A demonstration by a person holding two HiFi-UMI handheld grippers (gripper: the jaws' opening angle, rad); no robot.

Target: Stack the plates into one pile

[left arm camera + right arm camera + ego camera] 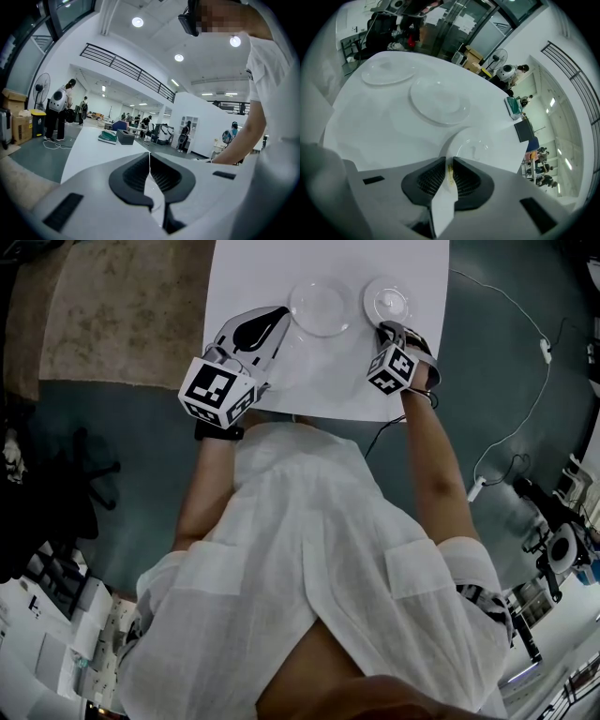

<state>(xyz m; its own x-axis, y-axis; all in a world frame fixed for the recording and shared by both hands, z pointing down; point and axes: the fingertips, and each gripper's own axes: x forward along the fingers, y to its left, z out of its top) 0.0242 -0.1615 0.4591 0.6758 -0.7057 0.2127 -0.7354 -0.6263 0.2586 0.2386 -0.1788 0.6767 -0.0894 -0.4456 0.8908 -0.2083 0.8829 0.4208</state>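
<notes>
Three white plates lie apart on the white table (244,268). In the right gripper view the nearest small plate (474,146) has its rim between the pads, and my right gripper (449,172) is shut on that rim. Beyond it lie a middle plate (439,101) and a far plate (388,71). The head view shows the held plate (387,301) at the right and a plate (319,306) beside it. My right gripper (388,330) points steeply down at the held plate's near rim. My left gripper (281,315) hovers left of the middle plate, shut and empty (150,174).
The table's near edge (319,416) runs just in front of the person's body. A white cable (514,310) trails over the grey floor at the right. A tan mat (122,306) lies on the floor to the left. Another table with boxes (117,136) stands far off.
</notes>
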